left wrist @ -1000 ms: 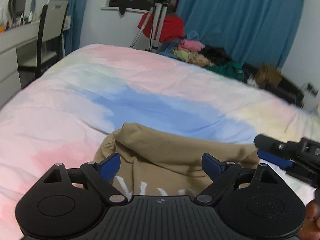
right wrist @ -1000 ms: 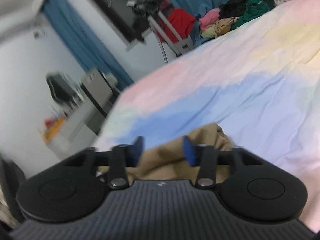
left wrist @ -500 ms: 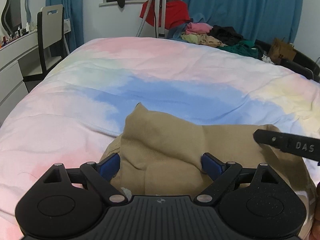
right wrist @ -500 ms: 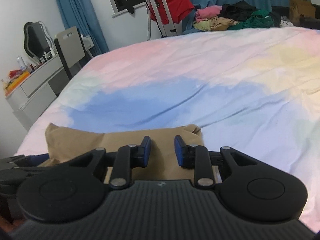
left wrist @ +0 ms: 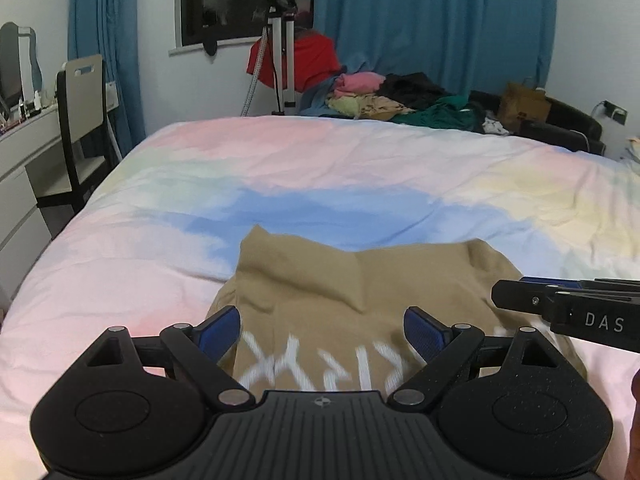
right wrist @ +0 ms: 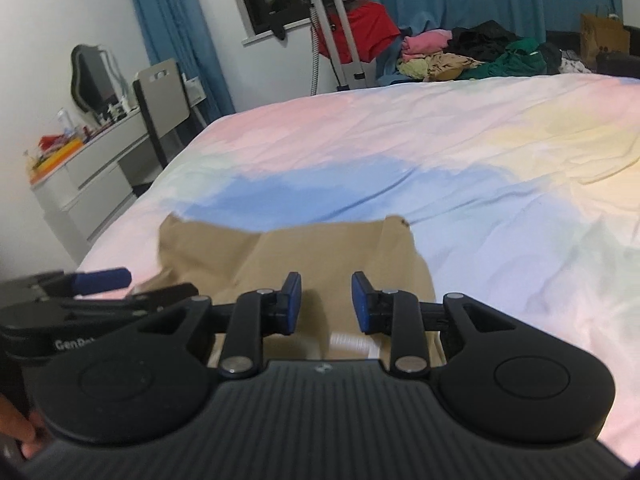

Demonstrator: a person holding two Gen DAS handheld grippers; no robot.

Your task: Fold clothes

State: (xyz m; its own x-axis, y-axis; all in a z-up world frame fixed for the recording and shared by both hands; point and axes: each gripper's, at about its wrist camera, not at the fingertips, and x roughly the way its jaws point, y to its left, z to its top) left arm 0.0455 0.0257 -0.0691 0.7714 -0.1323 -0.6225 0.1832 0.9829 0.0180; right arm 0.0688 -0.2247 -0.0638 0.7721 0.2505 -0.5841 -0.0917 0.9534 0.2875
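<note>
A tan garment (left wrist: 360, 292) with white lettering lies spread on the pastel bedspread (left wrist: 320, 168), near the front edge. My left gripper (left wrist: 322, 330) hovers over its near part, fingers wide open and holding nothing. My right gripper (right wrist: 325, 302) sits over the garment (right wrist: 304, 252) toward its right side, its blue pads a small gap apart with nothing between them. In the left wrist view the right gripper's body (left wrist: 568, 312) shows at the right edge. The left gripper (right wrist: 96, 280) appears at the left of the right wrist view.
A heap of mixed clothes (left wrist: 400, 100) lies beyond the far end of the bed, beside a tripod stand (left wrist: 280, 60) and a red cloth. A chair (left wrist: 80, 120) and white dresser (left wrist: 20, 168) stand at the left. Blue curtains cover the far wall.
Both grippers drew back and rose slightly, so the garment's white lettering now shows under the left gripper. The right gripper's pads have spread a little wider. The garment lies flatter.
</note>
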